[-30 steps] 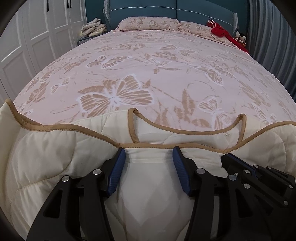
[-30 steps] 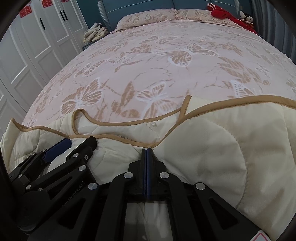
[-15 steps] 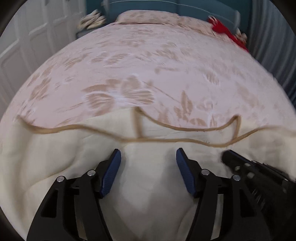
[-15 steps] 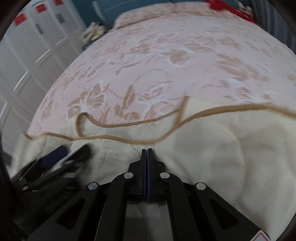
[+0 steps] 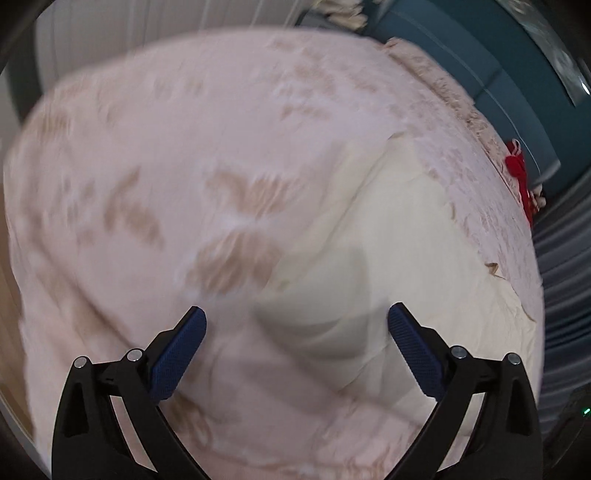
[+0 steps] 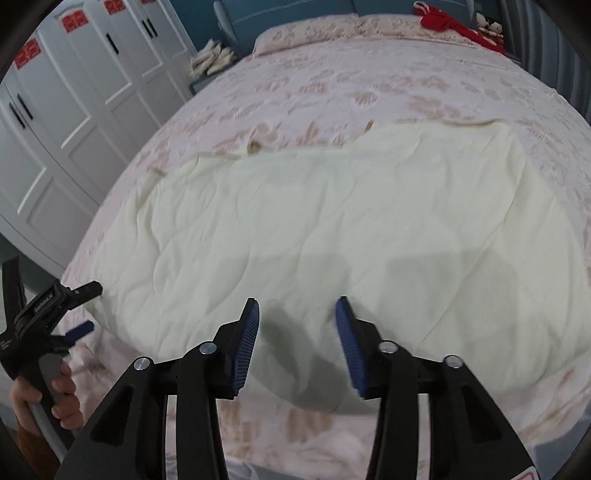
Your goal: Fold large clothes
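With jaws just opened and nothing between them, right gripper (image 6: 297, 314) above the near edge of a cream quilted garment (image 6: 332, 206) lying flat on the bed (image 6: 369, 92). Left gripper (image 5: 297, 325) off to the left, jaws just opened wide, empty, held in a hand (image 6: 59, 391). Farther back, brown-trimmed far edge, pillows (image 6: 314, 31), white wardrobe doors (image 6: 74, 110).

Soft even daylight, heavy motion blur in left wrist view, fisheye-curved dark edges.
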